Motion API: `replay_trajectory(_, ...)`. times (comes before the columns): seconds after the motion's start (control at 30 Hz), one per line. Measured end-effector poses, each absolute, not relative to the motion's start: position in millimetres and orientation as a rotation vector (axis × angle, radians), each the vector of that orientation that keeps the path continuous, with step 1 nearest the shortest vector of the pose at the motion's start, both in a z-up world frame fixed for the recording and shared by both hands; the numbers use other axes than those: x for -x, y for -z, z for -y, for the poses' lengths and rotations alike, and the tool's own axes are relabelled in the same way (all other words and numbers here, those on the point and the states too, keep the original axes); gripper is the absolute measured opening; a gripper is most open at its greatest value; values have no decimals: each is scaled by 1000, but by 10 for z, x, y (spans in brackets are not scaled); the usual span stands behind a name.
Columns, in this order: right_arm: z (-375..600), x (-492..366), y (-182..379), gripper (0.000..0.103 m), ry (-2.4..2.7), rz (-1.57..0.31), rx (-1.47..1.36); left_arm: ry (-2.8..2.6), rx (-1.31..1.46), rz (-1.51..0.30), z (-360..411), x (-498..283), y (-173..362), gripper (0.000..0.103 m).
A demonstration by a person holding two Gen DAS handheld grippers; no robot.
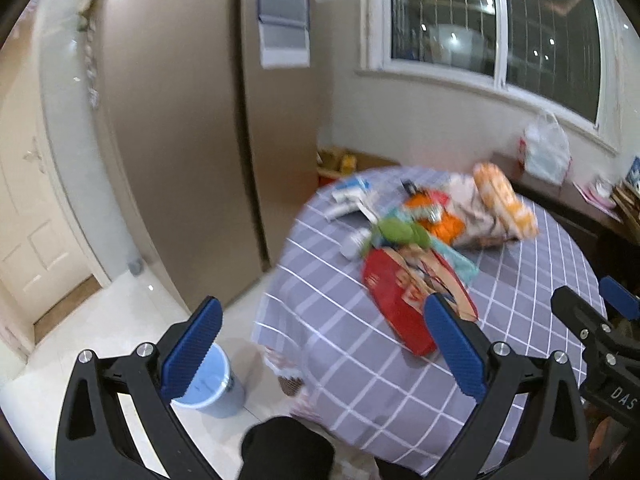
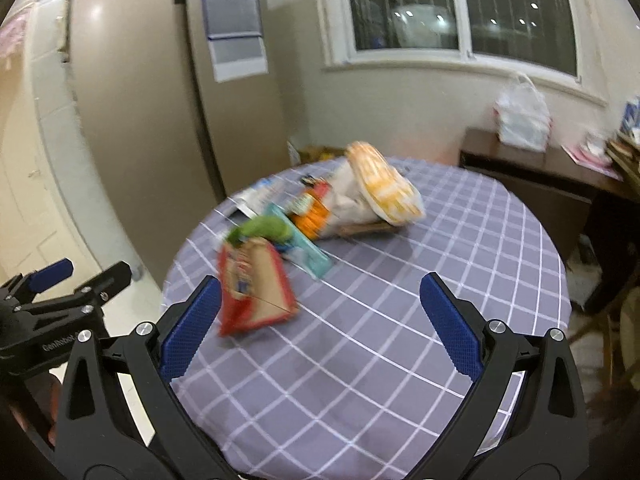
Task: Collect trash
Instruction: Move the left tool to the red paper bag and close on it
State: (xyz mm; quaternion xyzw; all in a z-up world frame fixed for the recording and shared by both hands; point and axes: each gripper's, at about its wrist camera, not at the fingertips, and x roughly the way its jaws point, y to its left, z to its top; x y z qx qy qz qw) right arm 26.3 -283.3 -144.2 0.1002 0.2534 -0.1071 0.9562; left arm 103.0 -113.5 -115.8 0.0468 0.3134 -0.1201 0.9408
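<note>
Both claws were spread wide and holding nothing. The left gripper hung over the table's near edge, one finger lined up with the bin on the floor, a grey one with a pale blue liner; couldn't tell what was in it. The right gripper hovered above the checked tablecloth. Just past the fingers lay a red packet, then the blurry trash heap: green wrapper, orange wrapper, yellow-white bag. A white plastic bag sat on the side desk, well apart.
</note>
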Motion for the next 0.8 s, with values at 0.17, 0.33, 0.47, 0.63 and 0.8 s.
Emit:
replay_trajectory(0.17,3044,-352,1640,97,276,-570,-228,305,-129,-720,1488,-1175,1413,99)
replay_trajectory(0.33,3253,-376,1792,97,305,-597,-285,338,-180,-761,1795,-1293,1621,99)
replay_trajectory(0.47,3335,-472,1906,97,290,-640,-305,319,-164,-798,1929,-1425,1736,99)
replay_trajectory(0.63,3366,-539,1976,97,278,-658,-317,329,-161,-776,2036,-1484,1814,98)
replay_trajectory(0.8,3398,-545,2016,97,273,-672,-332,472,-78,-775,2000,-1506,1878,70)
